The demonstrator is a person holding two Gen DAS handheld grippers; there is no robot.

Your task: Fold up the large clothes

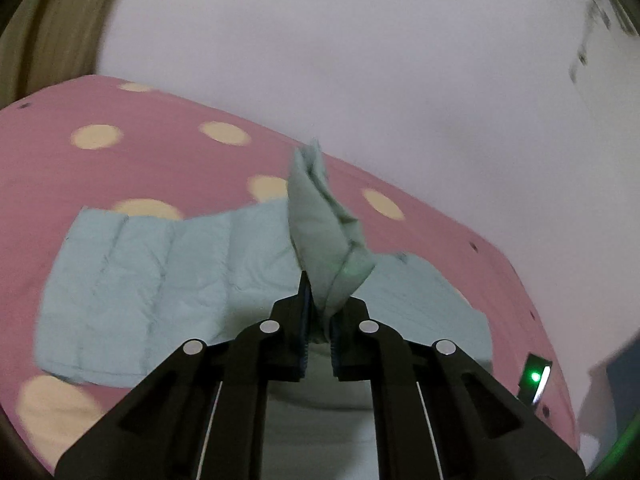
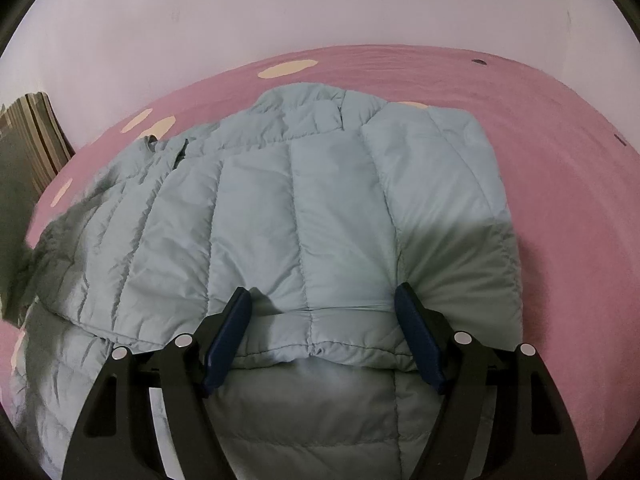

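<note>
in the left view the left gripper is nearest, its fingers pinched together on a bunched corner of the jacket; the cloth stands up out of the jaws in a crumpled peak. it could be a sleeve end or a hem corner; i cannot tell which. beyond that peak the rest of the pale blue quilted jacket lies flat on the bed, a pink sheet with cream dots, and past the bed is a plain wall.

in the right view the right gripper is closest, its fingers wide apart. they stand either side of a thick folded edge of the jacket, pressed down on or just over it, with padding bulging between them, but the pads do not close on it. beyond them the jacket's panels spread toward the collar at the far side, with one side already turned over the lower layer. the left edge looks rumpled and shaded. farther off are the bed and the wall.

as i judge it, the fold is partway: the jacket is laid out and one layer is doubled over, while the lifted corner has yet to be laid down. smoothing, and probably a further fold to make it compact, remain.
</note>
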